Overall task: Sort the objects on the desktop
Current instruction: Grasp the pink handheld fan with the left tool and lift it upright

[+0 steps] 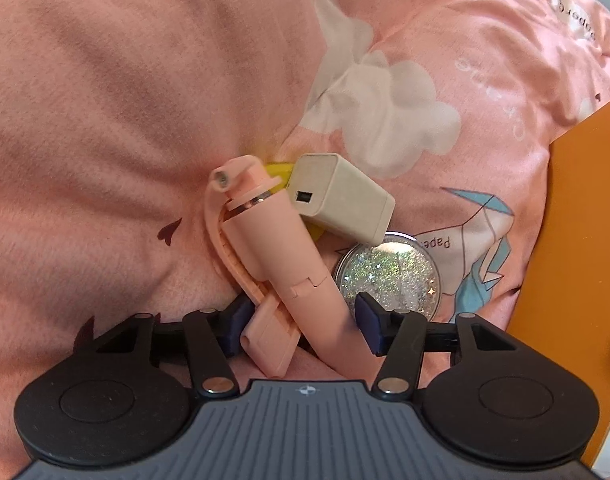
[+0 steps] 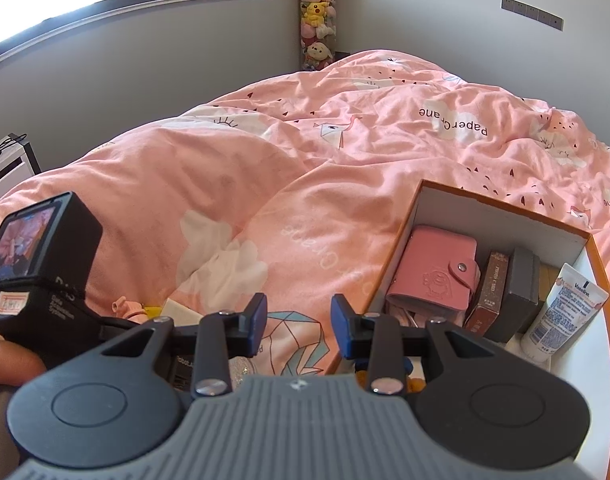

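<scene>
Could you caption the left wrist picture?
Open left gripper straddles a pink selfie stick beside a white charger on pink bedding.

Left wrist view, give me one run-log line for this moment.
left gripper: open, fingers straddling pink bottle | right gripper: open, empty | box: part filled

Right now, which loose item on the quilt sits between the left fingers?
The pink spray bottle; the white charger and glitter disc lie beyond the fingers.

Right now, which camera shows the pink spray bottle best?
The left wrist view: the pink spray bottle fills the centre, nozzle to base, lying between the open left claw fingers. The right wrist view shows only its pink top peeking past the other device.
</scene>
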A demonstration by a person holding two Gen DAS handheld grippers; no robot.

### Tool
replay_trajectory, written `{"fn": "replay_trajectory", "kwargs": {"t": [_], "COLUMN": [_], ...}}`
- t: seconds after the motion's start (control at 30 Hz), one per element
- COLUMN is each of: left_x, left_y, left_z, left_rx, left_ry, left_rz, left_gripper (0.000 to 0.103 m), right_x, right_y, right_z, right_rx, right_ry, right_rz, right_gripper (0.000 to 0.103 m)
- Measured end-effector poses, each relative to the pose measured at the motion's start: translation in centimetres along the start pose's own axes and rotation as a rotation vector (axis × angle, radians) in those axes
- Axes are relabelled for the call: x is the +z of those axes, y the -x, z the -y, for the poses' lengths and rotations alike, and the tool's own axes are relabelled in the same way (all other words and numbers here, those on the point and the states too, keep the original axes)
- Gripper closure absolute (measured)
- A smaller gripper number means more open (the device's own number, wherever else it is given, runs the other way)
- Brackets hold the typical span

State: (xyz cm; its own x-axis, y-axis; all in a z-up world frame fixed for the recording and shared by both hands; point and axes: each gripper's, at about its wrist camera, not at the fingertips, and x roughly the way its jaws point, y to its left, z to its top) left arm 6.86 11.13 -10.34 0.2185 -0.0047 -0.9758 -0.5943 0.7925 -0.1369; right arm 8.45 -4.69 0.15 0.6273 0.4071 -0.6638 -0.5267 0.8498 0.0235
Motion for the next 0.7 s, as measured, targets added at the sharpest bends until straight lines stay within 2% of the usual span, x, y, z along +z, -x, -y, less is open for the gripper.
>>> {"fn": "replay_trajectory", "kwargs": {"t": [0.2, 0.5, 0.7], "left_x": [-0.4, -0.2, 0.5], "left_y": [1.5, 5.2, 8.2], "left_z": [-0.2, -0.6, -1.2], "left_rx": [-0.04, -0.114, -0.148], "left_ry": [-0.009, -0.051, -0.078], "left_rz": [0.056, 0.127, 0.209], "left_gripper": [0.048, 0.051, 0.052], "right_x": [0.0, 0.6, 1.1], "right_y": [-0.4, -0.3, -1.3], "right_z": [0.1, -1.2, -2.4], "right_rx": [0.03, 0.079, 0.116], "right_ry": [0.006, 0.069, 0.107], "right_rz": [-0.012, 0.001, -0.062], "right_gripper": [0.07, 0.07, 0.07]}}
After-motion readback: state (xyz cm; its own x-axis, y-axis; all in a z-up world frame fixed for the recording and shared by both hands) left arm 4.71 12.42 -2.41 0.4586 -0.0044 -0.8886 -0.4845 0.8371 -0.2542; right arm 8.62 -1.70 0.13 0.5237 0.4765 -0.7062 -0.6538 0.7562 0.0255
